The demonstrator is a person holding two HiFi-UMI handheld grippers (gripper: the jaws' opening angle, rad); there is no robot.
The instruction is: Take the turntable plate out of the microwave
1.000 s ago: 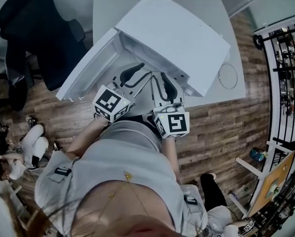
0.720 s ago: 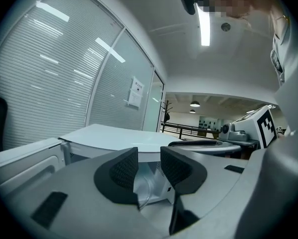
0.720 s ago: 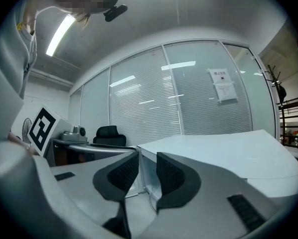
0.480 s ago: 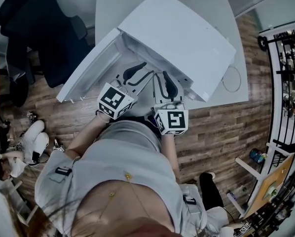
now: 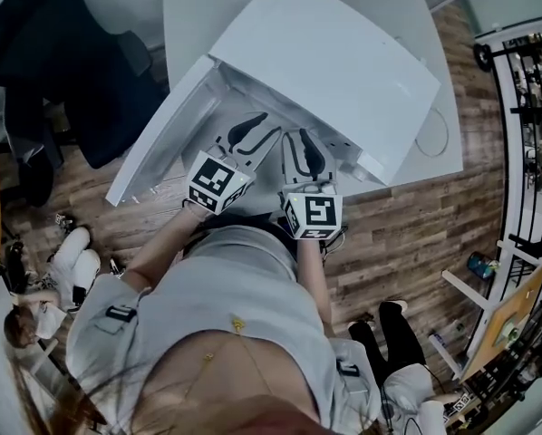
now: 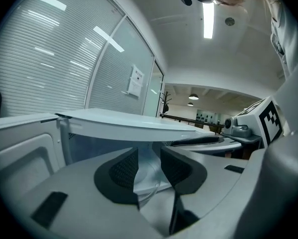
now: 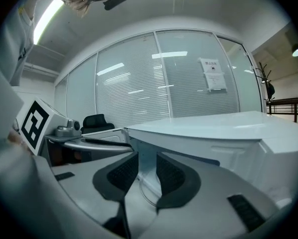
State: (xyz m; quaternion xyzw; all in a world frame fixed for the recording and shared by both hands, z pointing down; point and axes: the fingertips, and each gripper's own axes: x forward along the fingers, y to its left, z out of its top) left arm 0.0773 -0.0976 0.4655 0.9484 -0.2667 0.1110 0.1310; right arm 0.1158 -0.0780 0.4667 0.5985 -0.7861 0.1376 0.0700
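A white table [image 5: 189, 7] stands on the wood floor, and a white microwave [image 5: 334, 62] sits on it, filling the middle of the head view. Its door [image 5: 158, 139] is swung wide open to the left. A dark office chair [image 5: 62, 71] stands left of the table, beyond the door.

The person stands at the near side, both arms stretched toward the oven's opening. The left gripper [image 5: 253, 134] and the right gripper [image 5: 298, 148] point side by side into the cavity, close together but apart.

In the left gripper view the left gripper's [image 6: 148, 156] jaws are spread, with a clear gap between the dark pads. The glass turntable plate [image 6: 146, 180] shows through that gap, lying inside the oven, and the pads do not press on it. The right gripper's [image 7: 143, 168] jaws are likewise parted, and the plate's [image 7: 148, 190] curved rim shows past them, ungripped.
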